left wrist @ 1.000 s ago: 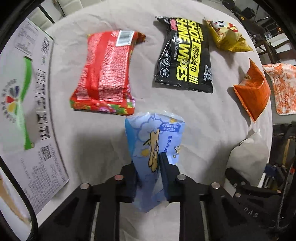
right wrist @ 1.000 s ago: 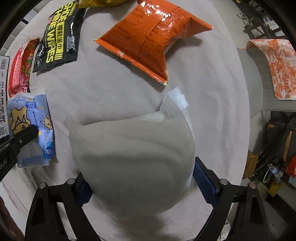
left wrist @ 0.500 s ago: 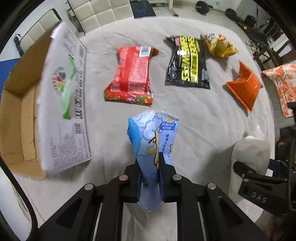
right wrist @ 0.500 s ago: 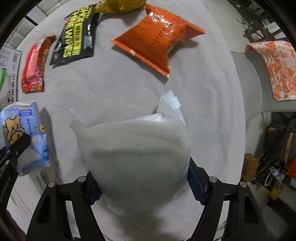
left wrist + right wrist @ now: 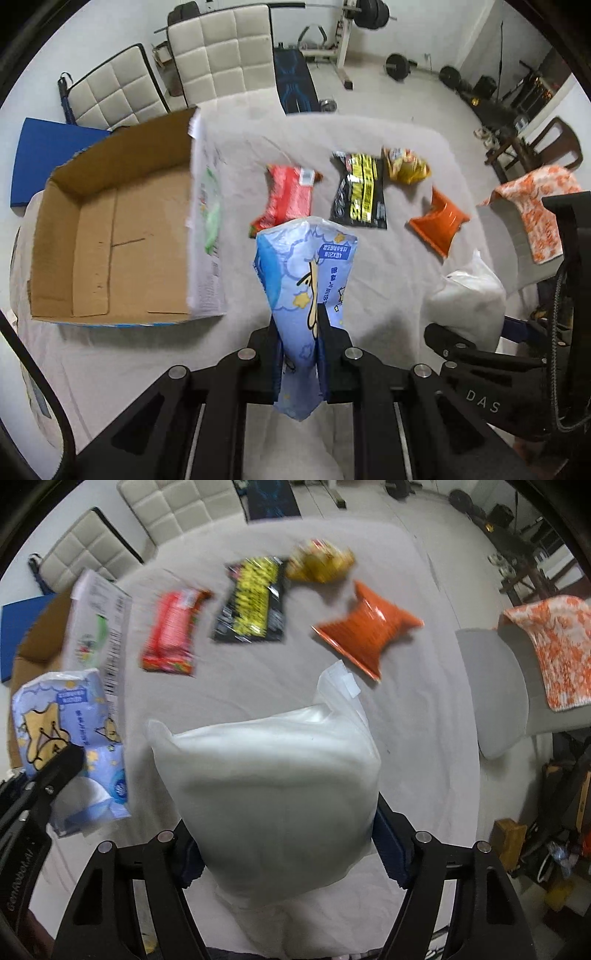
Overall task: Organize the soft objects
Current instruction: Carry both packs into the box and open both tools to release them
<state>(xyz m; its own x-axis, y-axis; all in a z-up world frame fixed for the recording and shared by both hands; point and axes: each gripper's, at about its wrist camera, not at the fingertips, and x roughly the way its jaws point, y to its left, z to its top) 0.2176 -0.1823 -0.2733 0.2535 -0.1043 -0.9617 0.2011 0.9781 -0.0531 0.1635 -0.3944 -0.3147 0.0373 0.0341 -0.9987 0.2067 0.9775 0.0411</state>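
Note:
My left gripper (image 5: 298, 321) is shut on a blue cartoon-print tissue pack (image 5: 308, 269), held upright above the cloth-covered table; it also shows in the right wrist view (image 5: 70, 734). My right gripper (image 5: 284, 812) is shut on a plump white soft bag (image 5: 273, 786), lifted off the table; it also shows in the left wrist view (image 5: 467, 299). An open cardboard box (image 5: 110, 236) sits to the left of the tissue pack, with nothing inside it.
On the table lie a red packet (image 5: 290, 197), a black-and-yellow shoe wipes pack (image 5: 360, 192), a yellow snack bag (image 5: 406, 166) and an orange snack bag (image 5: 439, 221). A chair with an orange floral cloth (image 5: 532, 210) stands at the right. White chairs (image 5: 218, 55) stand behind.
Both grippers have risen well above the table with their loads. The view has widened, and the cardboard box's open inside now shows at the left.

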